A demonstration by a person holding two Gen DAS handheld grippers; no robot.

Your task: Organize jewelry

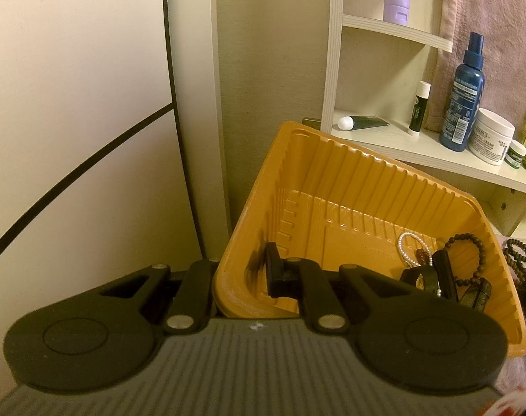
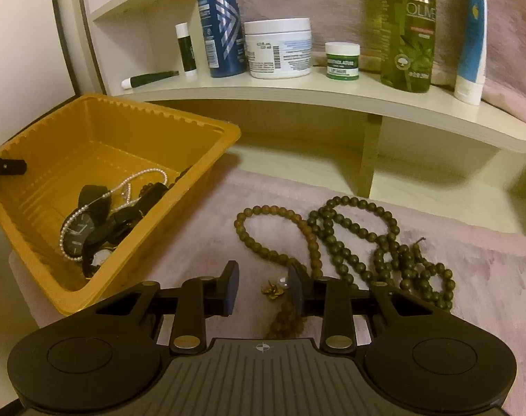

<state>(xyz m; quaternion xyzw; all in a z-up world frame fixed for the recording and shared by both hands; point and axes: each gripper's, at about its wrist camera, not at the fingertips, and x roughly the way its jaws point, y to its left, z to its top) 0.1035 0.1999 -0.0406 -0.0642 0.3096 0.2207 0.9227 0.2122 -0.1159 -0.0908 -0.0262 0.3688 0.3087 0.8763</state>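
An orange plastic tray [image 1: 349, 180] [image 2: 207, 131] holds black watches [image 2: 89, 222], a pearl strand [image 2: 138, 176] and a dark bead bracelet [image 1: 471, 246]. My left gripper [image 1: 242, 277] is shut on the tray's near wall, one finger inside, one outside, and tilts the tray. My right gripper [image 2: 263, 289] is open just above the pink cloth [image 2: 471, 277]. A small gold earring with a pearl [image 2: 275, 289] lies between its fingers. A brown bead necklace [image 2: 273, 215] and a green bead necklace [image 2: 367, 239] lie on the cloth just beyond it.
A cream shelf [image 2: 297, 90] behind the cloth carries a blue spray bottle [image 2: 221, 24], a white cream jar [image 2: 278, 48], a small green jar [image 2: 342, 60], a green bottle [image 2: 408, 27], a lip balm stick [image 2: 186, 48] and tubes. A wall panel [image 1: 72, 104] stands left of the tray.
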